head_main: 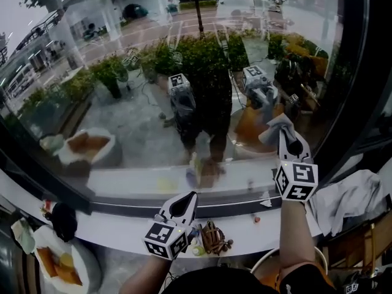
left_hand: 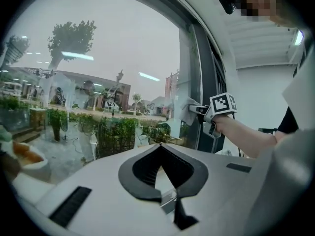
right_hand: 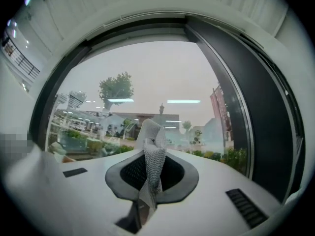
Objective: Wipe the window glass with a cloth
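- The right gripper [right_hand: 153, 130] has its jaws clenched on a cloth [right_hand: 151, 154], which stands up between them in a bunched fold.
- The cloth [head_main: 275, 129] is pressed to the glass [head_main: 141, 112] at the window's right side, near the dark frame [head_main: 352, 97].
- The left gripper [left_hand: 160, 146] has its jaws closed together with nothing between them.
- The left gripper [head_main: 192, 196] hangs lower, over the white sill [head_main: 116, 225], apart from the glass.
- A second pale cloth [head_main: 349, 198] lies to the right, below the frame.
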